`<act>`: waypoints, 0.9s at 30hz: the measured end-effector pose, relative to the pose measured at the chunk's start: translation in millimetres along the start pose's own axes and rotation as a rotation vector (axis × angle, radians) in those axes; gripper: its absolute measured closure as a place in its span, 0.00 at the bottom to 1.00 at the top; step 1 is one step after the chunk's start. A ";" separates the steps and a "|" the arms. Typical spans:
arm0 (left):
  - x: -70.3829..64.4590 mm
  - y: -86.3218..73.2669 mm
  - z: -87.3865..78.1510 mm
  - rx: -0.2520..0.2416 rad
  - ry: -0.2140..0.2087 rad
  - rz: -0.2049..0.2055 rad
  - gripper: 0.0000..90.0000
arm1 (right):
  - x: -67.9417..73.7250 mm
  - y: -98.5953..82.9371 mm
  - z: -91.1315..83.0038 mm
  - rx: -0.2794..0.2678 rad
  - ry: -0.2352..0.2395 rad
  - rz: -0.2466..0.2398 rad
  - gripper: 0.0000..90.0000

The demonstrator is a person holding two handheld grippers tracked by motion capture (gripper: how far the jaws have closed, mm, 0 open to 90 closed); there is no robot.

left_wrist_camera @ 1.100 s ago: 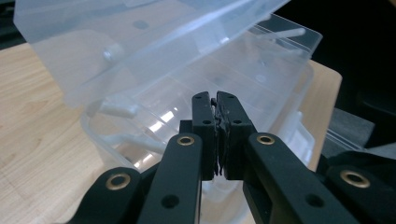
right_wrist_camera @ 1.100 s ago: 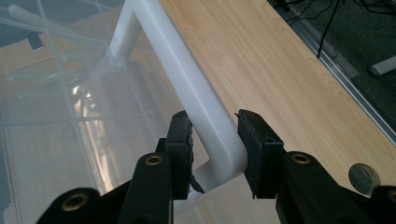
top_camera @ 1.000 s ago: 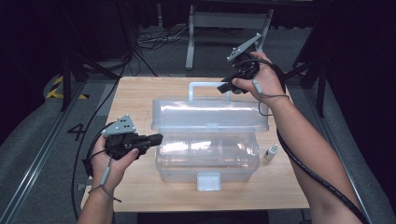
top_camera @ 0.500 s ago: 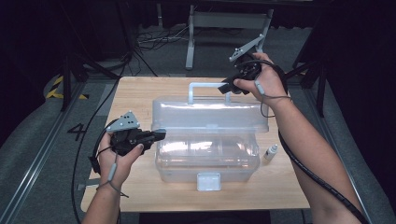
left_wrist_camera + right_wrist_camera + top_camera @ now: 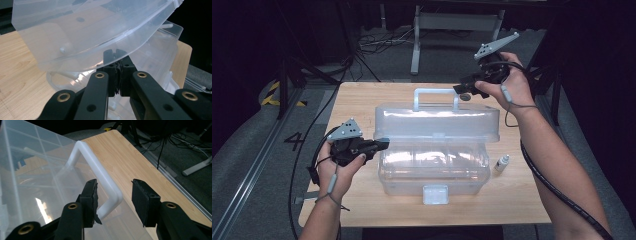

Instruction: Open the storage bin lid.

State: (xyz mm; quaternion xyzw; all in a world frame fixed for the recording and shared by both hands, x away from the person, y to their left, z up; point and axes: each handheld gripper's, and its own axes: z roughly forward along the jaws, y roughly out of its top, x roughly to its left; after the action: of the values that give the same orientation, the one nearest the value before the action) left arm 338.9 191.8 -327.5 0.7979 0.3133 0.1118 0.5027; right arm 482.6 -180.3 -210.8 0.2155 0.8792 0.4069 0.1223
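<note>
A clear plastic toolbox stands mid-table with its clear lid raised above the base. A white handle sits on the lid's far side. My left gripper is at the lid's left end. In the left gripper view its jaws are pressed together, and the left gripper tips touch the lid's rim from below. My right gripper hovers at the handle's right end. In the right gripper view it is open, with the handle's corner between its jaws.
A small white bottle lies on the wooden table just right of the box. The box's front latch faces the near edge. Cables and a metal stand foot lie on the floor beyond the table.
My left gripper has moved a little right and up, closer to the lid's left end. The right gripper has stayed by the handle.
</note>
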 end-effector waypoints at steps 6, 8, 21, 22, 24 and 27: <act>4.0 2.7 -0.4 -0.003 -0.010 0.007 0.99 | 10.8 -7.0 -18.9 -0.039 0.002 0.028 0.61; 4.8 3.5 -0.2 -0.007 -0.011 0.009 0.99 | 13.5 -11.6 -27.4 -0.051 -0.008 0.030 0.61; 6.4 8.2 -0.3 -0.002 -0.009 0.016 0.98 | 30.5 -51.6 -73.3 -0.111 -0.035 0.095 0.63; 6.4 8.5 -0.2 -0.001 -0.009 0.017 0.98 | 31.8 -58.0 -77.8 -0.107 -0.041 0.101 0.63; 6.2 8.7 -0.1 -0.001 -0.006 0.017 0.98 | 33.1 -64.5 -82.7 -0.108 -0.044 0.105 0.63; 6.0 9.1 0.0 0.000 -0.005 0.017 0.98 | 35.7 -72.0 -88.9 -0.114 -0.048 0.114 0.63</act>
State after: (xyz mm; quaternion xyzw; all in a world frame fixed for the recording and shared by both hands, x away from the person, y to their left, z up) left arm 347.1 192.7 -320.4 0.8008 0.3052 0.1140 0.5026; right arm 396.5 -263.6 -210.8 0.2676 0.8377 0.4573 0.1320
